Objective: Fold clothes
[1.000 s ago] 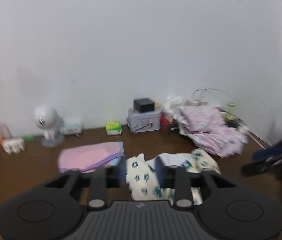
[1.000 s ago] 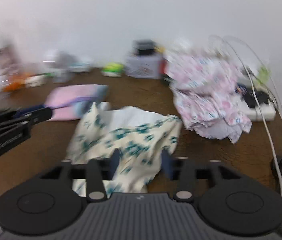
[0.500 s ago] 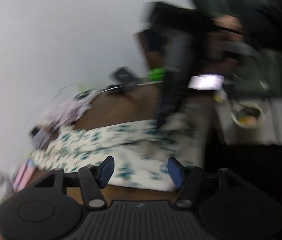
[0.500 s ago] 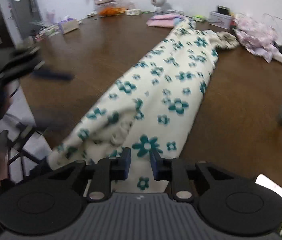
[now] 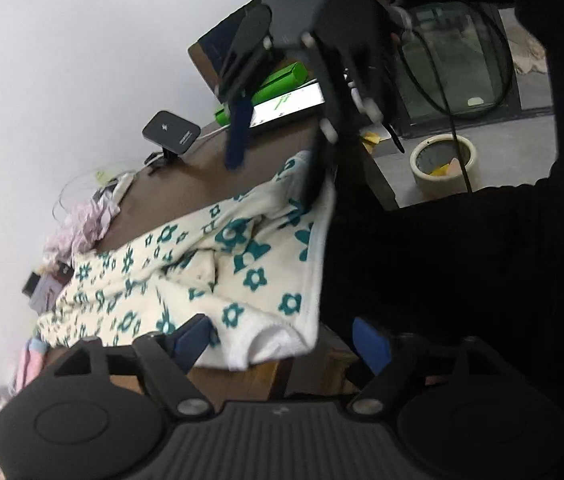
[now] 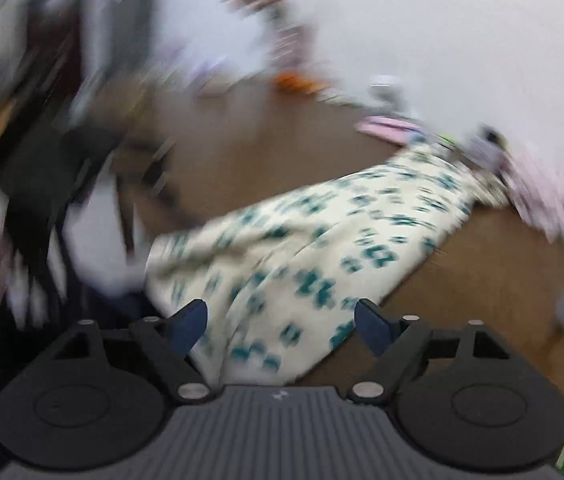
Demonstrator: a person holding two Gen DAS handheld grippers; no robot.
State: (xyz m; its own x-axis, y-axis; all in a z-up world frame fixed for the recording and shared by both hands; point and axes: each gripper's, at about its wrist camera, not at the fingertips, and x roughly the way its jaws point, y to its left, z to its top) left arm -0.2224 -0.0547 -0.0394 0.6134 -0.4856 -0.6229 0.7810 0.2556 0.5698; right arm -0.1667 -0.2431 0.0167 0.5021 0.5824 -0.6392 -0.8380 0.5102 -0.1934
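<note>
Unreadable print on green box point(image 5: 278, 80)

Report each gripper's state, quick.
Left gripper: jaws opening, pads apart, floral garment lying between them, not gripped.
Right gripper: jaws opening, pads apart over the floral garment, not gripped.

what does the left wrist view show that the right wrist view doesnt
Only the left wrist view: the right gripper above the garment's far end, a black charger box, a green box and a cream pot on the floor.

Only the right wrist view, heavily blurred: the folded pink cloth and something orange at the table's far edge.

Both: the cream garment with teal flowers stretched over the brown table, each gripper's fingers opening, nothing pinched.
</note>
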